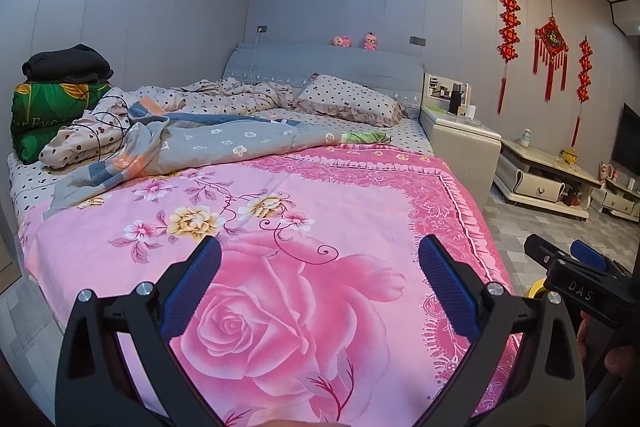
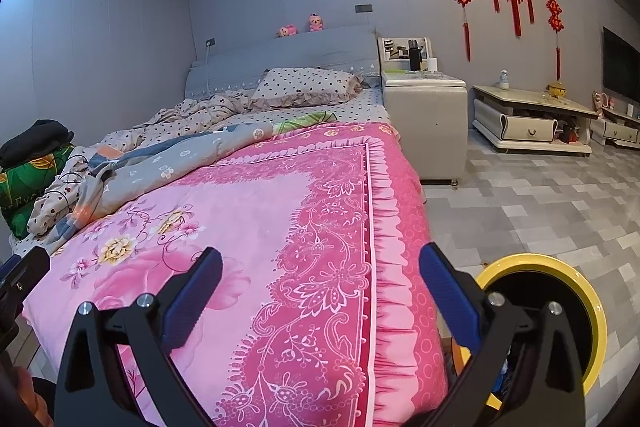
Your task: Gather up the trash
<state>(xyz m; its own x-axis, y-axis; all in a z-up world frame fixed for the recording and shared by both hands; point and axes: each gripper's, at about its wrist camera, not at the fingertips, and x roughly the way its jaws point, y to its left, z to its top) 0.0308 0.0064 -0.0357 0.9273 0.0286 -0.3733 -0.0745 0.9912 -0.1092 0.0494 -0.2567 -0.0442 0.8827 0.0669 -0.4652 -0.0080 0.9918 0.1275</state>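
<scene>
Jaws on both grippers stand wide apart, nothing between them. Our left gripper (image 1: 320, 259) hangs over the foot of the bed (image 1: 360, 195); our right gripper (image 2: 320, 267) hangs over the bed's right edge, its right finger in front of the bin.

Taking the bed as landmark, largest first:

- Bed fills most of both views. We see a pink rose quilt (image 1: 304, 267) spread over its near half, and a grey patterned quilt (image 1: 224, 139) rumpled across its middle.
- Beige bedside cabinet (image 2: 426, 115) stands against the bed's right side, by the headboard; a dark bottle (image 2: 415, 55) stands on its top.
- Low TV stand (image 2: 532, 119) sits well right of the bed, along the wall, past the cabinet.
- Yellow-rimmed bin (image 2: 560, 267) sits on the floor just right of the bed's foot corner. Its inside is dark; we make out something bluish low inside but cannot tell what it is.
- Green folded bedding (image 1: 44, 115) lies at the bed's left edge, with dark clothes (image 1: 68, 63) stacked on top.
- Polka-dot pillow (image 1: 348, 99) lies at the head of the bed.
- Two pink plush toys (image 1: 370, 41) sit on the headboard.
</scene>
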